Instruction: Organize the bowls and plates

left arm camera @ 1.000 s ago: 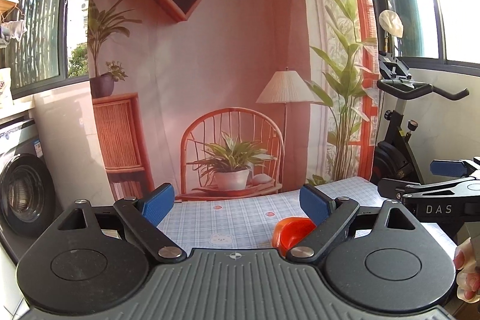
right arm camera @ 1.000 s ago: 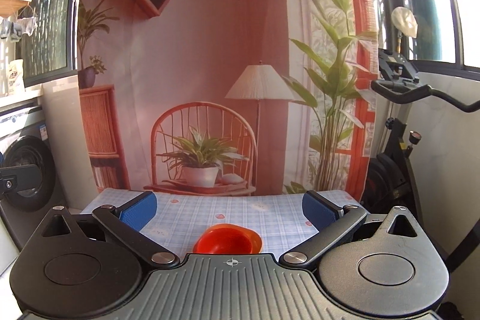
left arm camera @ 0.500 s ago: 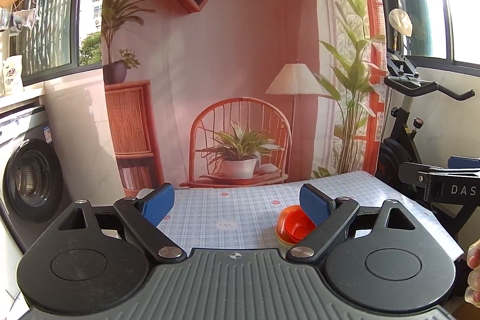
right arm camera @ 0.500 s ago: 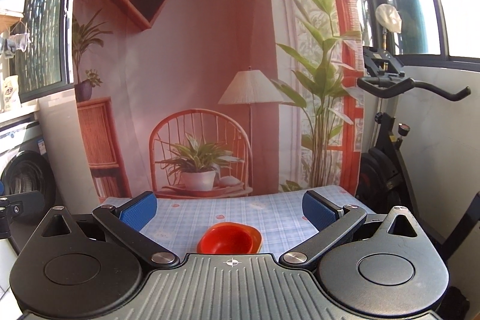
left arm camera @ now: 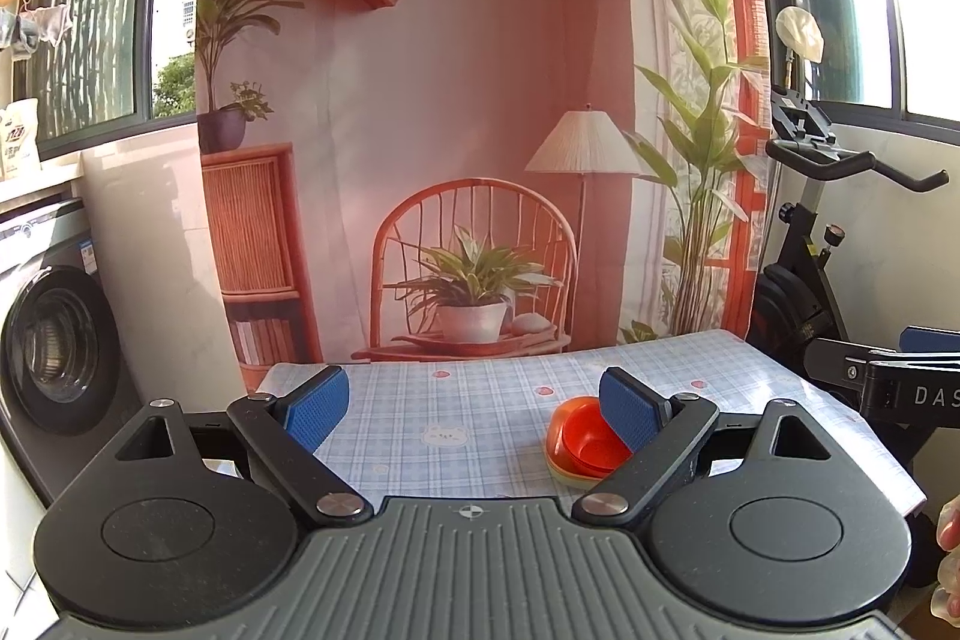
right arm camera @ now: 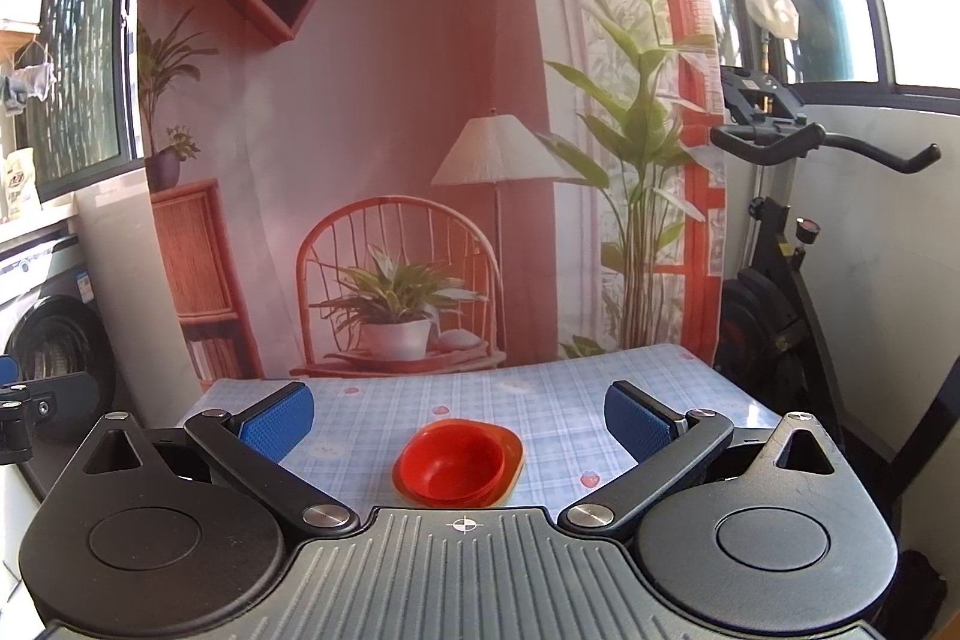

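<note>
— Checked tablecloth (right arm camera: 540,400) lies bare around your red bowl (right arm camera: 451,463), nested in an orange plate (right arm camera: 510,451) near the front edge.
— And your grippers?
— Left gripper (left arm camera: 474,409) and right gripper (right arm camera: 459,418) both gape wide, holding nothing.

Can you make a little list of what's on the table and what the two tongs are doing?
table: blue checked cloth with small prints
dishes: red bowl nested in an orange plate; a paler dish edge shows underneath
where: near the table's front edge
left tongs: open, holding nothing; its right pad partly covers the dishes in the left view
right tongs: open, holding nothing; bowl sits between its pads in the right view
touching dishes: cannot tell
behind table: printed backdrop, exercise bike
</note>
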Tool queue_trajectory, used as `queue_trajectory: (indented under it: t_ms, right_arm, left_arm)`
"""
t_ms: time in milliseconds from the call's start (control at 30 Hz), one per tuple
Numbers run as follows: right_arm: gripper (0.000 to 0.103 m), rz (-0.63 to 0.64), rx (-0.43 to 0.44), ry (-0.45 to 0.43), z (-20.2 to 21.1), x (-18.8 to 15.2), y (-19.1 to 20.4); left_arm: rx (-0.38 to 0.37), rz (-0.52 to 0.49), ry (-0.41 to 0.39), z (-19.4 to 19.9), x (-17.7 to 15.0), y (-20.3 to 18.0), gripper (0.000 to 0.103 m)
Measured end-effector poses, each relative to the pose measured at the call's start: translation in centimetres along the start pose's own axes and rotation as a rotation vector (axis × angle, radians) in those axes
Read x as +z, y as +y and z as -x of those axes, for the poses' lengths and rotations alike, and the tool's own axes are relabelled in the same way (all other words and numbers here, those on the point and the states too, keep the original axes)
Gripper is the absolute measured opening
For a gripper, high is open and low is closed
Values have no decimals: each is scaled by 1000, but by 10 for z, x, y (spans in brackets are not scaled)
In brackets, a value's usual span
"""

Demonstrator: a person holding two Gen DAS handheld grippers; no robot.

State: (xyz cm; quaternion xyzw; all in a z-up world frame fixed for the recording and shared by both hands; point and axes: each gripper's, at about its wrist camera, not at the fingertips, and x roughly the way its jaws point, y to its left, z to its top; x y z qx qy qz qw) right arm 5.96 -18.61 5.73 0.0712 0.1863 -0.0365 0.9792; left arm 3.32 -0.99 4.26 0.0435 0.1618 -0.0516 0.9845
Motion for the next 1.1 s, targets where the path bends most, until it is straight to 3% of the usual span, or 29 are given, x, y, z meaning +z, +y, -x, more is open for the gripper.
queue_trajectory:
  t_ms: [1100]
  right_arm:
    - [103,-20,-9,37,-7,-5,-8]
  left_arm:
    - [-90,9,9,-9,-9,-8,92]
